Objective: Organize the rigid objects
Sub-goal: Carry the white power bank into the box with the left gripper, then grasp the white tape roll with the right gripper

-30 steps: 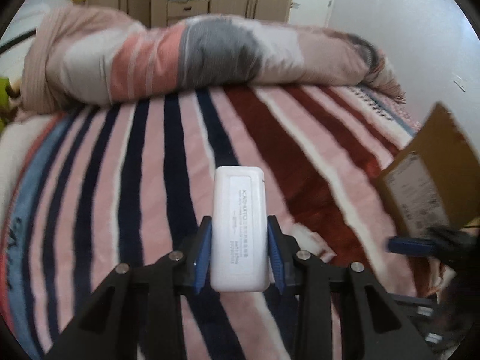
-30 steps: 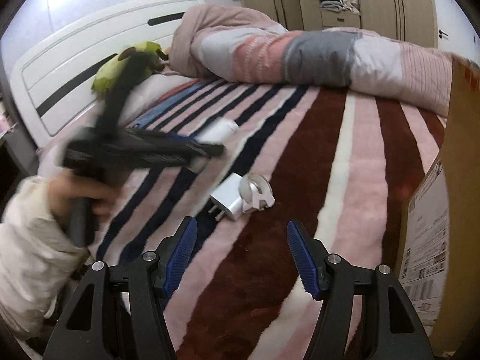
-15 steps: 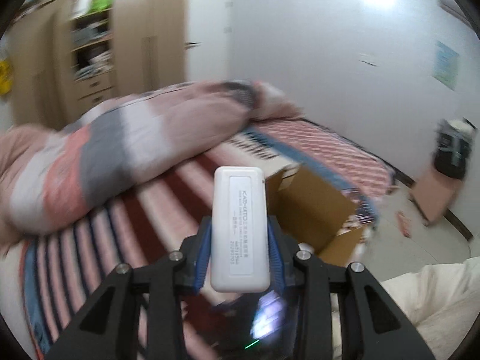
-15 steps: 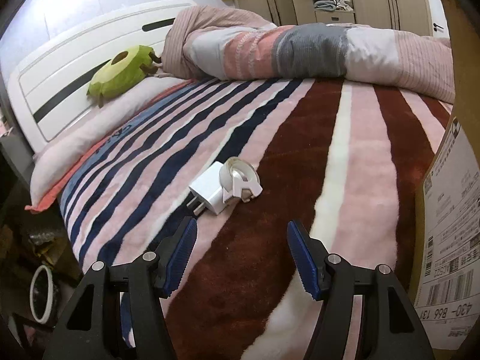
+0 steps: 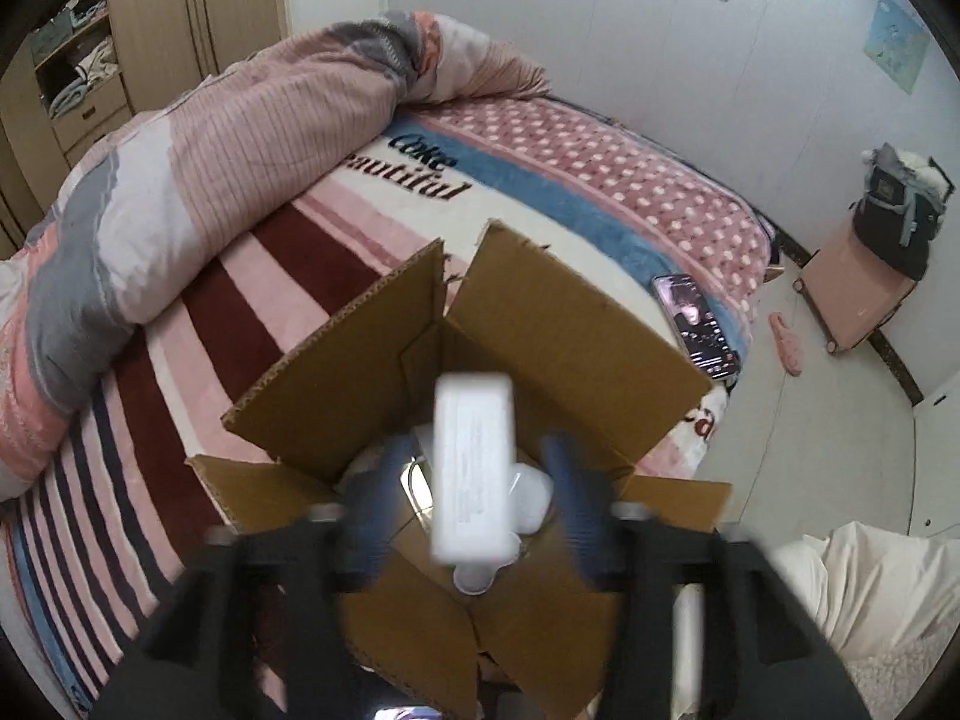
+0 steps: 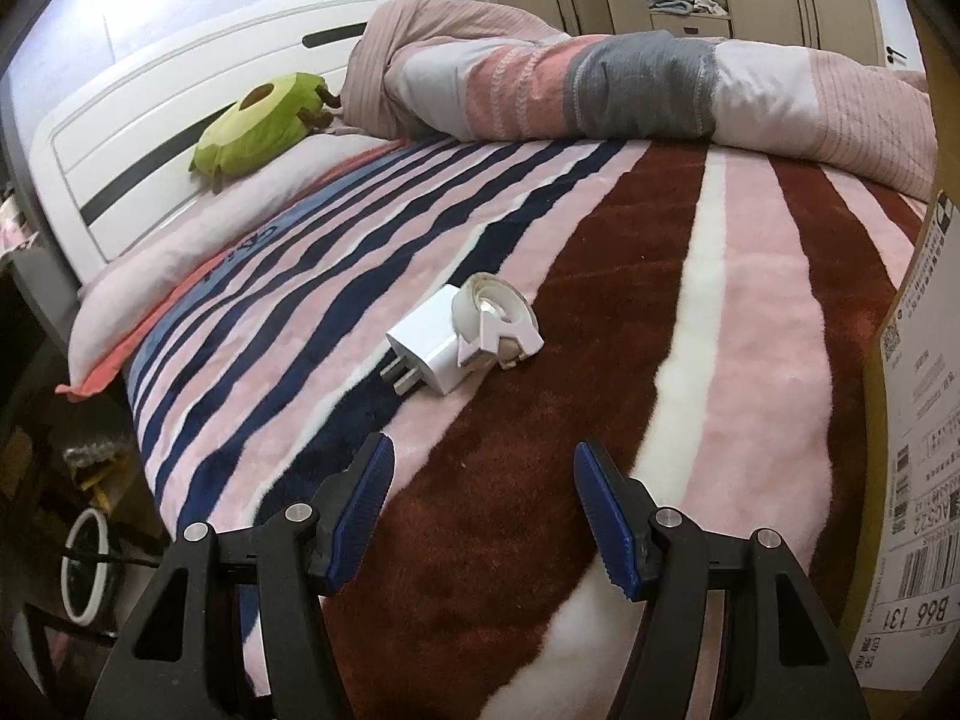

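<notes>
In the left wrist view my left gripper (image 5: 474, 498) hangs over an open cardboard box (image 5: 558, 324) on the bed. Its blue pads are spread apart and blurred. A white rectangular device (image 5: 475, 468) sits between them, apart from both pads, above the box opening. White objects (image 5: 531, 495) lie inside the box. In the right wrist view my right gripper (image 6: 483, 507) is open and empty, low over the striped blanket. A white plug adapter (image 6: 427, 351) and a white round tape holder (image 6: 497, 321) lie together on the blanket ahead of it.
A rolled duvet (image 6: 630, 87) lies across the far side of the bed. A green avocado plush (image 6: 261, 120) rests by the headboard. A phone (image 5: 696, 324) lies beside the box near the bed edge. The box's labelled side (image 6: 918, 450) stands at my right.
The left gripper swung from the blanket to over the open box and its jaws opened, letting go of the white device. The right gripper edged closer to the adapter and tape holder.
</notes>
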The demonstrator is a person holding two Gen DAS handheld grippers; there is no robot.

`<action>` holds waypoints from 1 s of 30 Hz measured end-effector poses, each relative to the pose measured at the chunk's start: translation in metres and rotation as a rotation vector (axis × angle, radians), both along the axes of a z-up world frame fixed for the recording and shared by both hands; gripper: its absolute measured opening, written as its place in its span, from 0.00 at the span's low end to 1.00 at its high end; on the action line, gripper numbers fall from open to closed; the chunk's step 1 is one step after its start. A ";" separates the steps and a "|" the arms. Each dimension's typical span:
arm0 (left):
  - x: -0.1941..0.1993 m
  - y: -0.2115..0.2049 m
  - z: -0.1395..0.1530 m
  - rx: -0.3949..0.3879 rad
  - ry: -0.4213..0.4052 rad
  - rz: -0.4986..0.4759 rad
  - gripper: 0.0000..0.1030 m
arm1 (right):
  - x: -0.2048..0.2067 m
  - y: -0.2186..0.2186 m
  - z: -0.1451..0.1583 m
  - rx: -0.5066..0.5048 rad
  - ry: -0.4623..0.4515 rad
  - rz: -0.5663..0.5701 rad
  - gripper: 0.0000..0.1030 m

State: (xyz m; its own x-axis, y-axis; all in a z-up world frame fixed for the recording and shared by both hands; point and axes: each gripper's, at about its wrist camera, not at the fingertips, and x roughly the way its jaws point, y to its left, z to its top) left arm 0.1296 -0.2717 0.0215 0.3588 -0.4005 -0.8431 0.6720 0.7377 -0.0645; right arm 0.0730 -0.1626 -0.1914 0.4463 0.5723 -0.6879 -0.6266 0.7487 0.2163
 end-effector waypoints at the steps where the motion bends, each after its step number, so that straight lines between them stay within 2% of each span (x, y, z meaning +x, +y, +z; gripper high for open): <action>1: -0.002 0.001 0.003 -0.012 -0.023 0.002 0.76 | -0.001 -0.003 0.000 -0.001 -0.001 0.001 0.58; 5: -0.017 0.035 0.034 -0.104 -0.103 0.029 0.78 | 0.001 -0.006 -0.001 -0.010 0.004 -0.006 0.58; 8: -0.033 0.082 0.051 -0.160 -0.177 0.113 0.85 | 0.004 -0.005 0.002 -0.004 0.006 -0.015 0.58; 9: -0.039 0.100 0.054 -0.164 -0.210 0.144 0.90 | 0.005 -0.004 0.003 -0.003 0.004 -0.019 0.58; 11: -0.052 0.142 0.054 -0.152 -0.273 0.227 0.91 | 0.007 -0.004 0.003 0.001 0.007 -0.021 0.58; 14: -0.064 0.202 0.040 -0.125 -0.308 0.371 0.91 | 0.014 -0.003 0.003 0.019 0.020 -0.019 0.58; 19: -0.081 0.285 -0.013 -0.147 -0.266 0.548 0.91 | 0.029 0.002 0.005 0.030 0.039 -0.036 0.58; 22: -0.088 0.315 -0.047 -0.173 -0.225 0.612 0.91 | 0.037 0.006 0.005 0.054 0.059 -0.024 0.58; 26: -0.092 0.338 -0.081 -0.213 -0.168 0.650 0.91 | 0.055 0.009 0.004 0.110 0.104 -0.052 0.58; 30: -0.099 0.348 -0.100 -0.242 -0.139 0.658 0.91 | 0.071 0.017 -0.001 0.143 0.145 -0.025 0.57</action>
State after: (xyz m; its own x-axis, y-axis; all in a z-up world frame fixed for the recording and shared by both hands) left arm 0.0307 0.0761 -0.0783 0.6884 -0.2341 -0.6866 0.1064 0.9689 -0.2236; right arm 0.1438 -0.1459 -0.1920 0.3638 0.6590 -0.6583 -0.5626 0.7187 0.4086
